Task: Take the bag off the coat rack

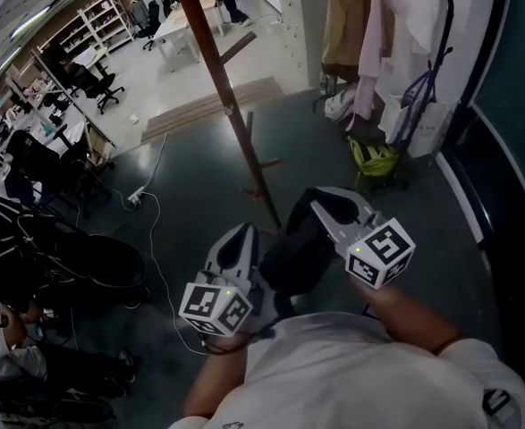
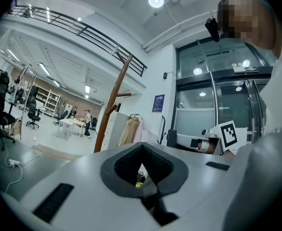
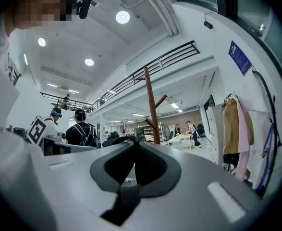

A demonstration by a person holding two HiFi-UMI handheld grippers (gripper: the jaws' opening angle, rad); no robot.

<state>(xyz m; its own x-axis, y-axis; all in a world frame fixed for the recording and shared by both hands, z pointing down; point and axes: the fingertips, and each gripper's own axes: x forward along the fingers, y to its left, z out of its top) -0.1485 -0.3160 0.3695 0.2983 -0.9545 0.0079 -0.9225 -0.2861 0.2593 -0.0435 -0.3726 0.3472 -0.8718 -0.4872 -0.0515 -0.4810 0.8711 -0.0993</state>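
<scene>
Left gripper [image 1: 243, 232] and right gripper [image 1: 317, 195] jaws were closed near the rack [image 1: 235, 123]. Blue sign [image 3: 239, 57] text was illegible.

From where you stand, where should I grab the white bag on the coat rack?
Probably its blue straps, which loop clear above the bag. Come from the open floor side: coats hang at its left, a dark wall at its right.

The coat rack [image 1: 233, 114] stands on the floor [image 1: 199, 172] straight ahead of you. Clothes [image 1: 369, 34] hang to its right. To its left lies a cable [image 1: 152, 226], with people [image 1: 21, 248] beyond it and benches [image 1: 183, 27] far behind.
</scene>
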